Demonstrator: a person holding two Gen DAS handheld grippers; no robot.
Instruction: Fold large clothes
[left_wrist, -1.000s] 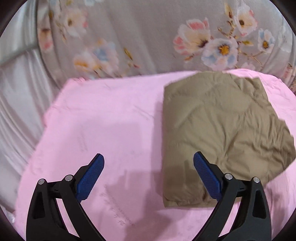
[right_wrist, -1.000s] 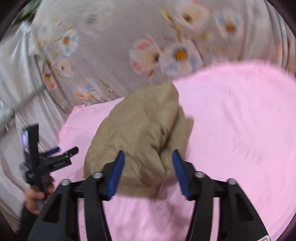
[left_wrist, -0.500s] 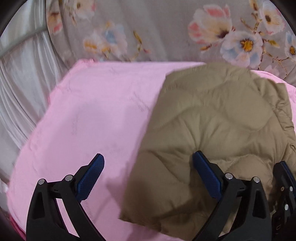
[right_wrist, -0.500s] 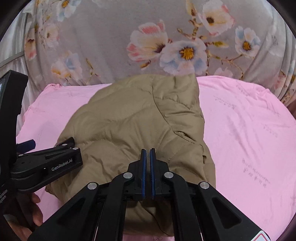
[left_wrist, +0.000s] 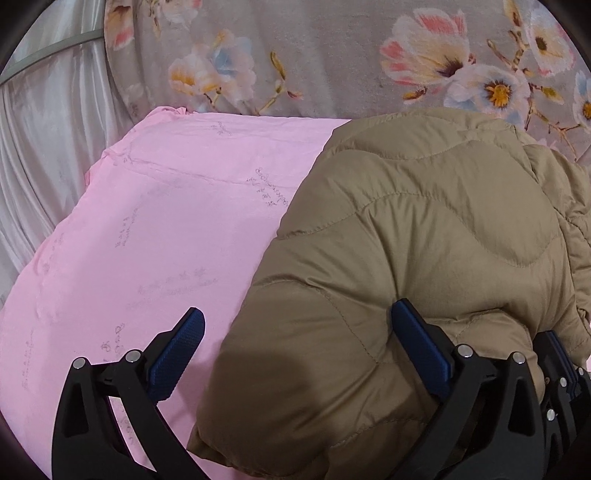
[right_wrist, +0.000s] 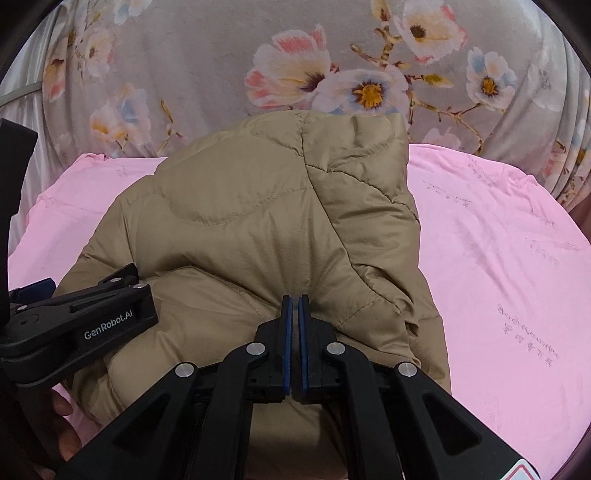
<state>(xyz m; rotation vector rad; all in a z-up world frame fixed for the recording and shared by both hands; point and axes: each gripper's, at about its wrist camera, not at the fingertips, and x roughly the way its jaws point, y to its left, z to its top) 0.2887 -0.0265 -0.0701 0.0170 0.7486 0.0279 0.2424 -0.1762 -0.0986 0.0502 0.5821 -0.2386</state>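
A tan quilted jacket (left_wrist: 424, 229) lies folded and puffy on a pink sheet (left_wrist: 166, 221). My left gripper (left_wrist: 297, 314) is open and straddles the jacket's left near edge, its right finger pressed into the padding and its left finger over the bare sheet. In the right wrist view the jacket (right_wrist: 240, 229) fills the middle. My right gripper (right_wrist: 295, 301) is shut there, and creases in the fabric run to its tips at the near edge. It also shows at the lower right of the left wrist view as the right gripper (left_wrist: 554, 347).
A grey floral blanket (right_wrist: 184, 55) rises behind the pink sheet (right_wrist: 498, 258). White satin fabric (left_wrist: 44, 129) hangs at the far left. A person's hand (right_wrist: 62, 424) holds the left gripper's body at the lower left. Bare sheet lies on either side of the jacket.
Both grippers have come down and closer to the jacket. The right jaws, open around a fold a second ago, have shut. The left jaws stayed open and now reach over the jacket's edge.
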